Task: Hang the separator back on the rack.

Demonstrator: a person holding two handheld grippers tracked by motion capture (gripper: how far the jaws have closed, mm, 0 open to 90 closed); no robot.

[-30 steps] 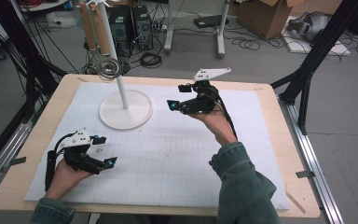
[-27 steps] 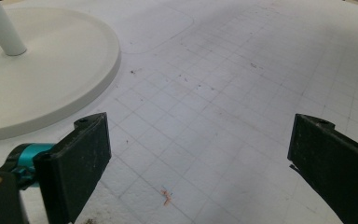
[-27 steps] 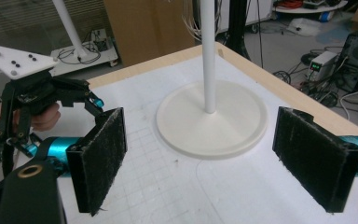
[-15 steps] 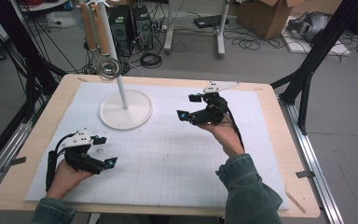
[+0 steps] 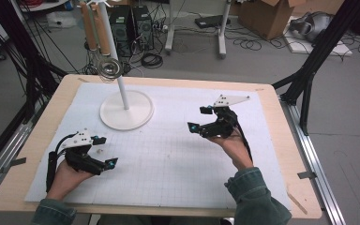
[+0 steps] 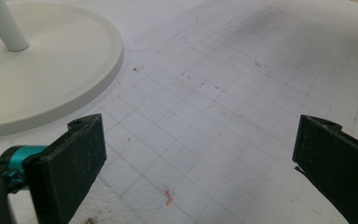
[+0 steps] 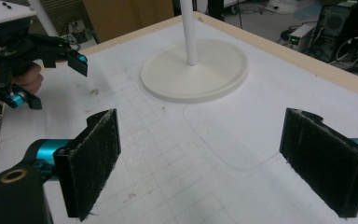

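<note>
Both the left tool (image 5: 105, 151) and the right tool (image 5: 200, 118) stand wide with nothing between their jaws, above the white gridded mat (image 5: 168, 159), near the round white stand base (image 5: 138, 112) on the bench (image 5: 272, 108).

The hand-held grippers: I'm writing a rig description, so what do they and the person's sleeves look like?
Each is a black frame. The left hand-held gripper carries a white top piece and a black cable; the right hand-held gripper bears a grey three-cornered plate. Teal fittings sit behind the jaws, whose flat rectangular black pads look worn and fuzzy. The person wears dark teal-green long sleeves.
</note>
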